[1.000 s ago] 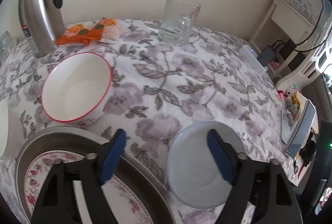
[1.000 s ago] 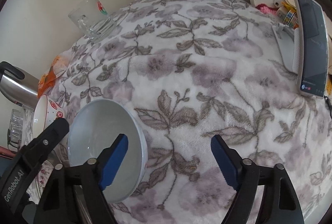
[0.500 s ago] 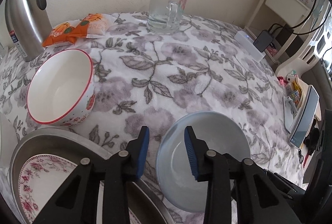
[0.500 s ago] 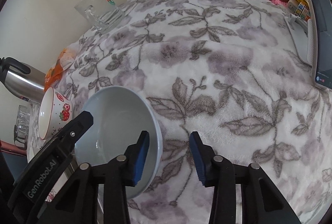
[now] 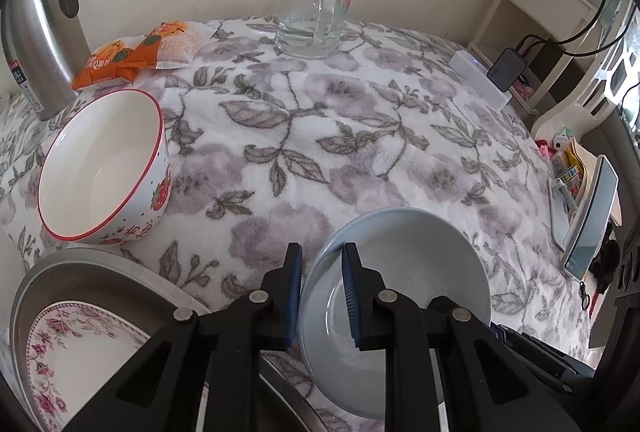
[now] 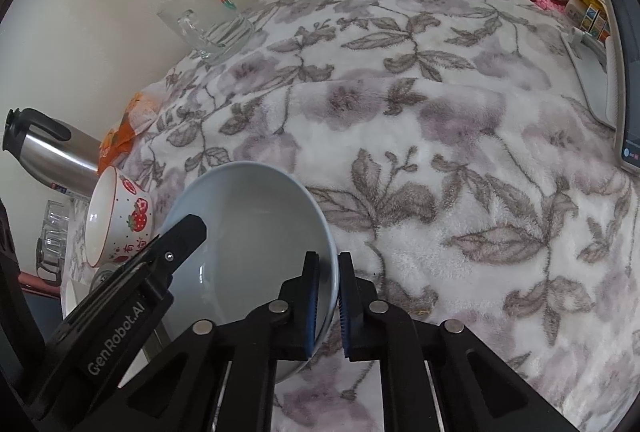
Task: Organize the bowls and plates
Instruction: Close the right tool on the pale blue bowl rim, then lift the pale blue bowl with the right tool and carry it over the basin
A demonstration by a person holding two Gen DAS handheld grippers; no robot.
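A pale blue bowl (image 5: 408, 264) sits on the flowered tablecloth. My left gripper (image 5: 320, 292) is shut on its left rim. My right gripper (image 6: 329, 296) is shut on its right rim; the bowl also shows in the right wrist view (image 6: 256, 224), with the left gripper's body over its near left side. A white bowl with a red rim and strawberries (image 5: 100, 168) stands to the left, also in the right wrist view (image 6: 120, 216). A floral plate (image 5: 80, 360) lies in a metal tray (image 5: 96, 272) at the lower left.
A glass mug (image 5: 316, 12) stands at the back by the wall. A steel thermos (image 5: 36, 32) and an orange snack packet (image 5: 136, 52) are at the back left. A white power strip (image 5: 480, 80) and a tablet (image 5: 592, 216) lie at the right edge.
Both grippers have closed from wide open onto opposite rims of the pale blue bowl. Both cameras have moved in closer to the bowl.
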